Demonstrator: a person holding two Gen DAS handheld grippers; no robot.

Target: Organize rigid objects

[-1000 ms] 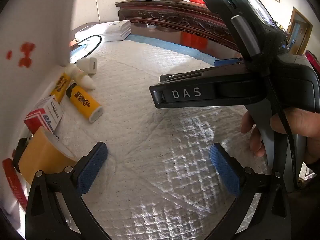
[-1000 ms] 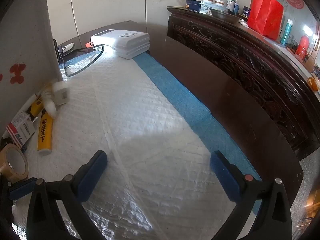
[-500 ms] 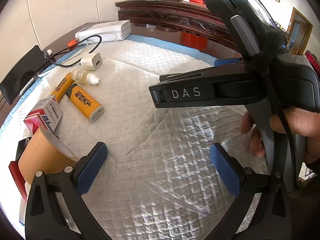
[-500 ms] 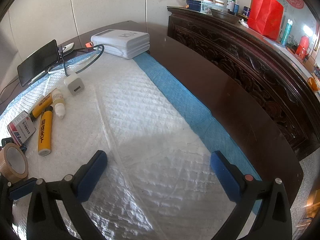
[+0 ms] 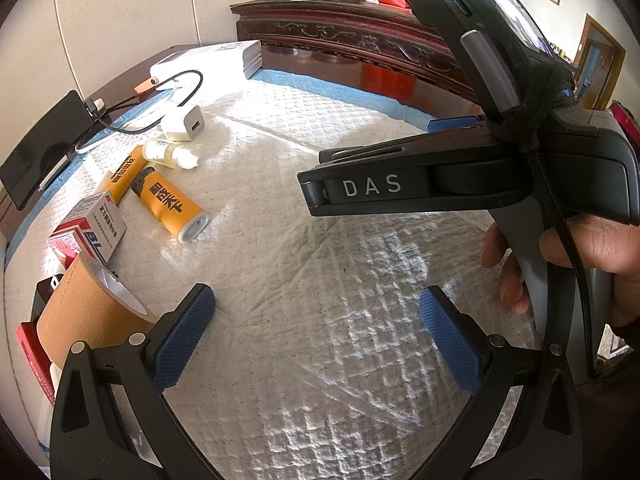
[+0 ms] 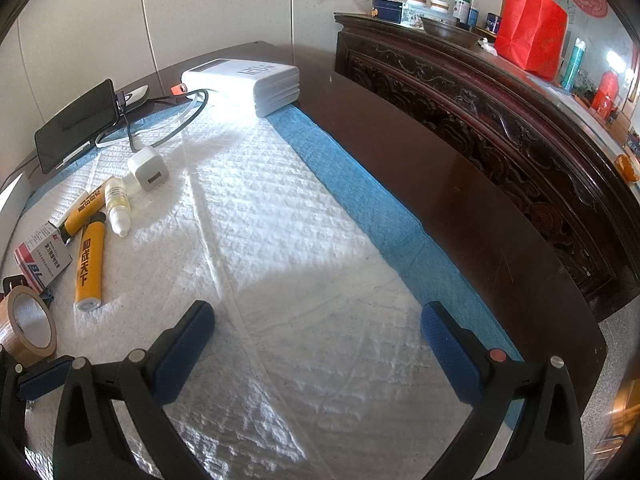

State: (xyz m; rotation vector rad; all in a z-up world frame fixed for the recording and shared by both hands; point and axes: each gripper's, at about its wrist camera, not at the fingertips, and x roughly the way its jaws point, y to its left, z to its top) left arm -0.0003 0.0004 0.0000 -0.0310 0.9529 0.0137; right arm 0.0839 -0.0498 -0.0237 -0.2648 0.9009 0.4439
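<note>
On the white quilted pad, at the left, lie an orange lighter (image 5: pixel 173 208) (image 6: pixel 89 265), a second orange lighter (image 5: pixel 124 173), a small dropper bottle (image 5: pixel 170 155) (image 6: pixel 117 205), a white charger cube (image 5: pixel 184 123) (image 6: pixel 148 169), a red-and-white medicine box (image 5: pixel 90 226) (image 6: pixel 42 258) and a roll of brown tape (image 5: pixel 86 314) (image 6: pixel 25 324). My left gripper (image 5: pixel 316 334) hovers open over bare pad, right of the tape. My right gripper (image 6: pixel 318 346) is also open and holds nothing; its body crosses the left wrist view, held by a hand (image 5: pixel 580 264).
A black phone (image 6: pixel 76 124) leans at the far left with cables running to it. A white box (image 6: pixel 246 82) sits at the pad's far end. The dark wooden table edge (image 6: pixel 460 200) runs along the right, with a carved cabinet (image 6: pixel 500 92) beyond.
A white sheet with red marks that covered the left side one second ago is gone, which uncovered the phone and the objects. Neither gripper has shifted.
</note>
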